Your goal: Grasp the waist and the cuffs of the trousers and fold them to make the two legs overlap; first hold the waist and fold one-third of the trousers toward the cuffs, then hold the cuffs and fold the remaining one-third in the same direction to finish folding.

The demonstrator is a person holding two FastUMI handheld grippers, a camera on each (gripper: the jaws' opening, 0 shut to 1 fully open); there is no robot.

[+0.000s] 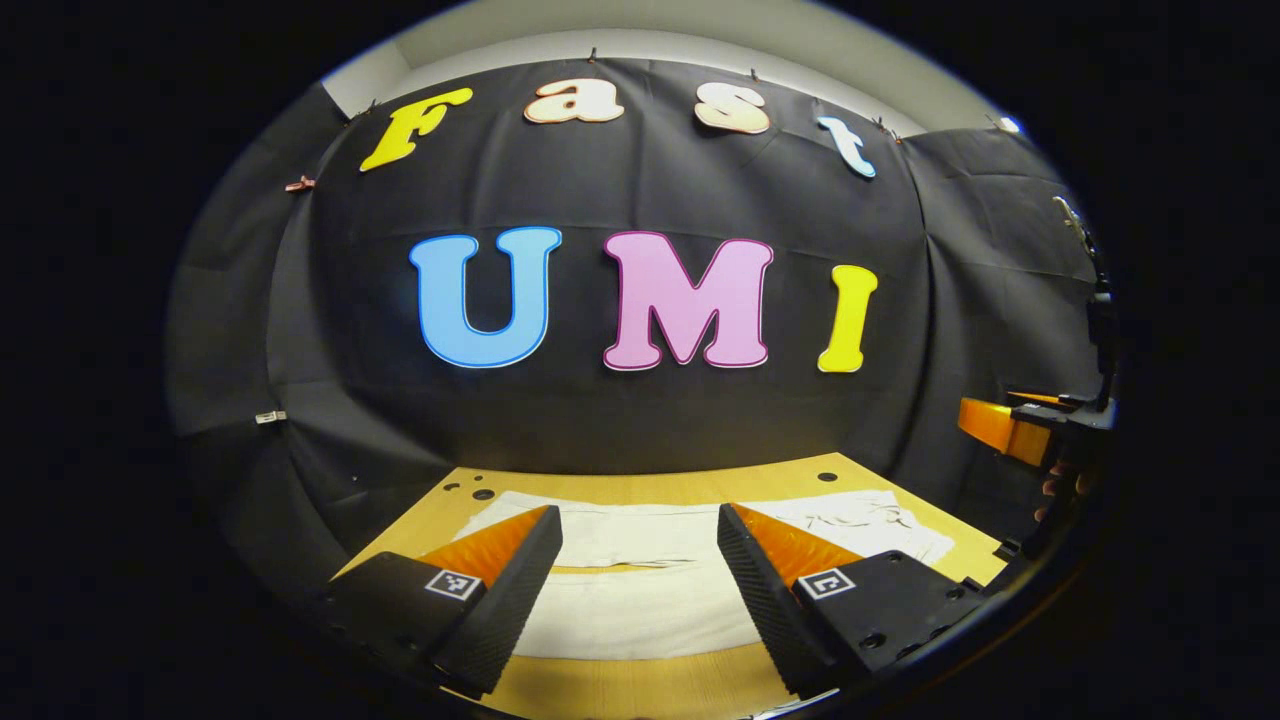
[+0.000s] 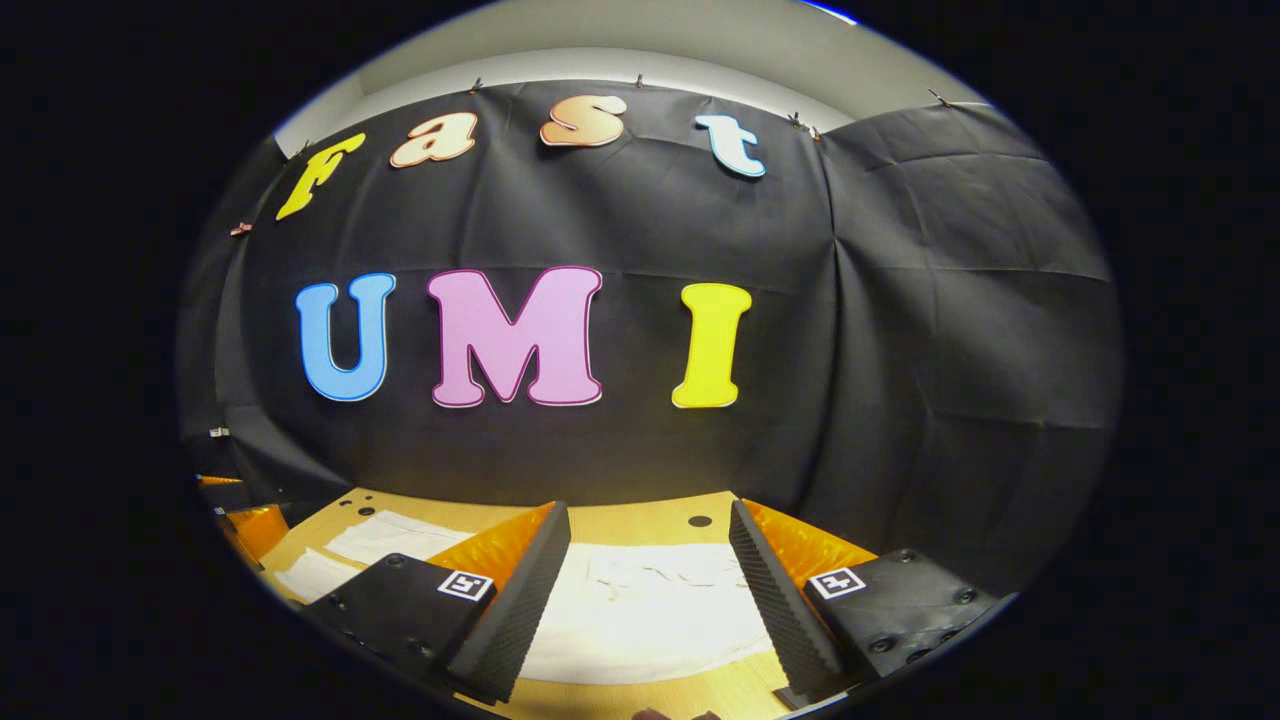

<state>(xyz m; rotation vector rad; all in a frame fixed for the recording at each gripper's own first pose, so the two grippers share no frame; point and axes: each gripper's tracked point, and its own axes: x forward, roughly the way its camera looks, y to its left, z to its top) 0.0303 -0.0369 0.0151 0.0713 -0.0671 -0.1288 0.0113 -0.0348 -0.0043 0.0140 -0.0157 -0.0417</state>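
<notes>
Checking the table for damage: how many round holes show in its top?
4 at least. Left gripper view: one hole at the table's far right, two at far left. Right gripper view: one beyond the trousers. Some may repeat or lie hidden under cloth.

Both grippers hang level, pointing forward. The left gripper (image 1: 640, 570) has its fingers spread wide, holding nothing. The right gripper (image 2: 650, 580) is spread just as wide (it also shows at the left gripper view's right edge).

The right hand-held gripper (image 2: 650, 590), fingers spread wide, hangs above white trousers (image 2: 650, 610) lying on the wooden table (image 2: 640, 525).
</notes>
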